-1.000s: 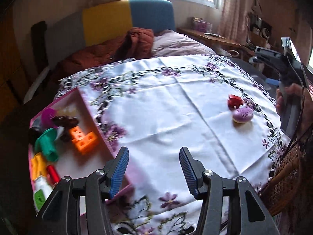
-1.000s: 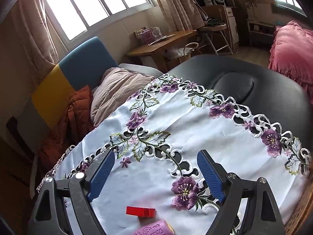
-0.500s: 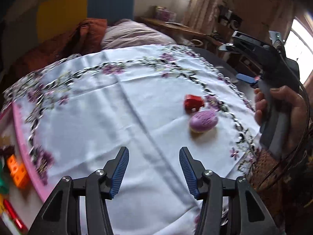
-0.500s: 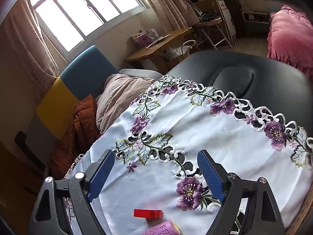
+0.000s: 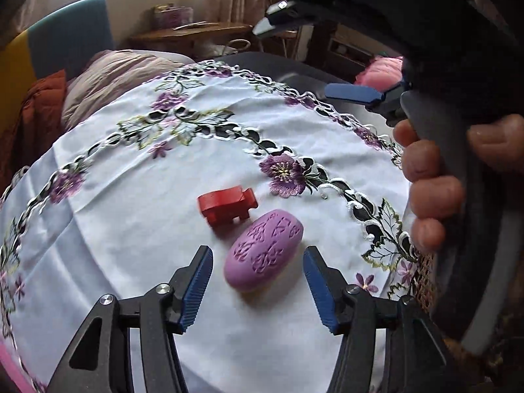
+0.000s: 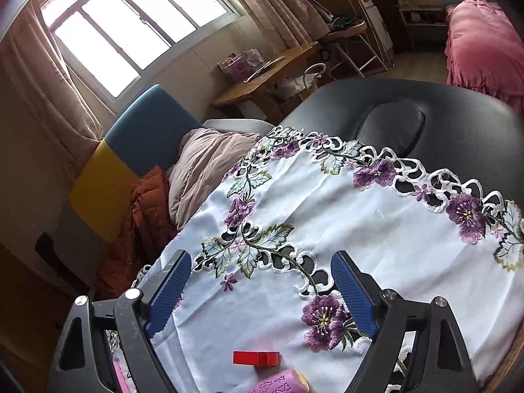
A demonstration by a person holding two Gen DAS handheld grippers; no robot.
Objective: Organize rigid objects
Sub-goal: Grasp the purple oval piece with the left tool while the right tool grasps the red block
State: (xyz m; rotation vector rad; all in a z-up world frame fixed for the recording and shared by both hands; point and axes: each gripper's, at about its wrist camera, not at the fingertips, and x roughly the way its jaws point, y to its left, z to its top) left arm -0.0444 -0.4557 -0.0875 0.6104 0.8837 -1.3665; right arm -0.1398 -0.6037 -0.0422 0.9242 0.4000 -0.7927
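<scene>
A purple oval block (image 5: 264, 254) with carved patterns lies on the white embroidered tablecloth (image 5: 131, 203), with a small red toy block (image 5: 227, 205) just behind it. My left gripper (image 5: 257, 271) hovers right over the purple block; its jaws are opening and stand either side of the block without touching it. In the right wrist view the red block (image 6: 256, 358) and the purple block (image 6: 278, 383) show at the bottom edge, below my right gripper (image 6: 260, 291), which is open above bare cloth. The right gripper's blue fingers (image 5: 353, 94) and a hand (image 5: 429, 190) appear at the left view's right side.
The cloth covers a black padded table (image 6: 393, 108). A strip of pink tray rim (image 5: 13, 370) shows at the lower left. A woven wicker edge (image 5: 425, 278) sits at the table's right. A sofa with cushions and blankets (image 6: 147, 170) stands behind.
My left gripper has swung right from the pink tray of toys across the cloth and down over the purple block, and its jaws have widened. The right gripper has stayed nearly still.
</scene>
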